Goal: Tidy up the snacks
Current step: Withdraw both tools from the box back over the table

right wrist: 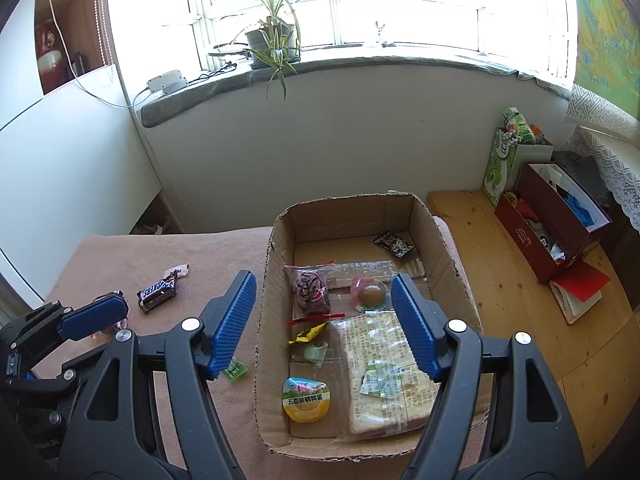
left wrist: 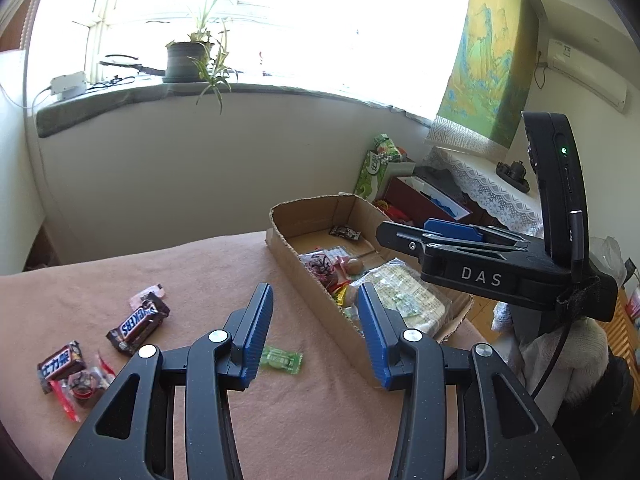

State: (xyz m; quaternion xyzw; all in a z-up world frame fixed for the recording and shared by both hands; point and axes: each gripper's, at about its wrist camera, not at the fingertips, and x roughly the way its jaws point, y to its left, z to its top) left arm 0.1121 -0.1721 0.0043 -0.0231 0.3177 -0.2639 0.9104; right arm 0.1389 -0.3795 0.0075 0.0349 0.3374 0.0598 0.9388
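A: Left wrist: left claw (left wrist: 316, 334) open, empty. Green candy (left wrist: 281, 359) on surface, half behind finger, long axis sideways.
B: Right wrist: right claw (right wrist: 324, 326) open over box (right wrist: 267, 304); candy mostly hidden.

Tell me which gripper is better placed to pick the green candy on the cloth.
Probably left. The left gripper is open with the green candy just beside its fingers, while the right gripper hangs over the cardboard box.
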